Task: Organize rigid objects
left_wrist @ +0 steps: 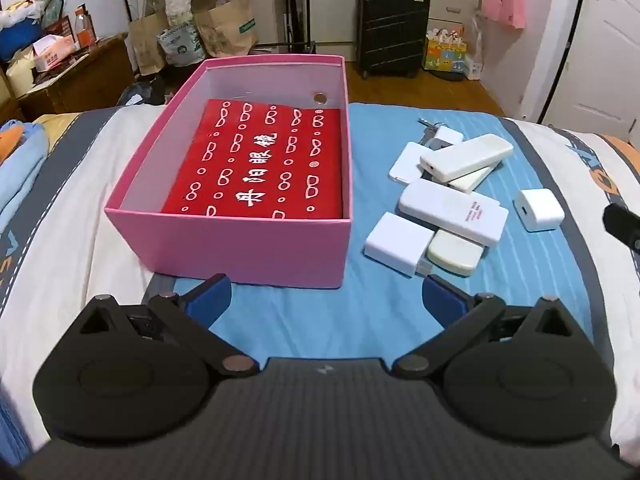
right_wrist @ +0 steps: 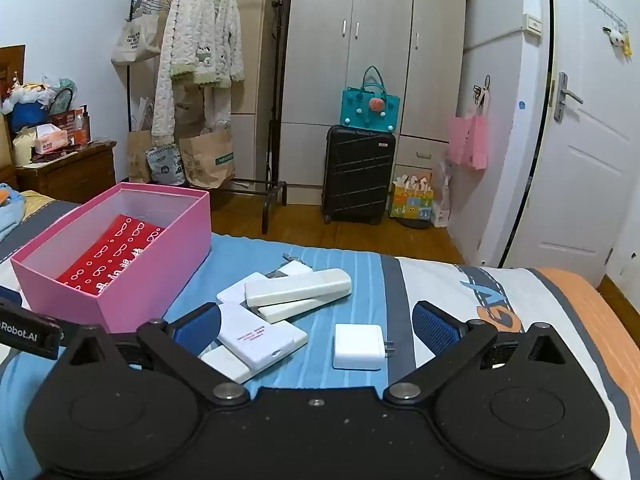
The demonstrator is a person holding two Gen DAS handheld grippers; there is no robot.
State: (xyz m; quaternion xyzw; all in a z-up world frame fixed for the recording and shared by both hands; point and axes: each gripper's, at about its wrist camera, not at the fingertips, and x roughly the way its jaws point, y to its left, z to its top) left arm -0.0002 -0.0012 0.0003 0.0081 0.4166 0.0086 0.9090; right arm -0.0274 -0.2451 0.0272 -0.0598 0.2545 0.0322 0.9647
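A pink box (left_wrist: pixel 244 240) stands open on the bed, with a red patterned packet (left_wrist: pixel 260 160) and a coin (left_wrist: pixel 319 98) inside. It also shows in the right wrist view (right_wrist: pixel 132 292). To its right lies a pile of several white chargers and power banks (left_wrist: pixel 452 196). One white plug charger (right_wrist: pixel 358 346) lies apart from the pile. My left gripper (left_wrist: pixel 326 298) is open and empty, near the box's front wall. My right gripper (right_wrist: pixel 316 328) is open and empty, just short of the plug charger and a white power bank (right_wrist: pixel 262 334).
The bed has a blue striped sheet (left_wrist: pixel 360 320) and a white quilt (left_wrist: pixel 60 240). A black suitcase (right_wrist: pixel 358 174), a wardrobe (right_wrist: pixel 376 40), a clothes rack (right_wrist: pixel 200 60) and a door (right_wrist: pixel 592 120) stand beyond the bed's far edge. A cluttered nightstand (right_wrist: pixel 64 168) is at the left.
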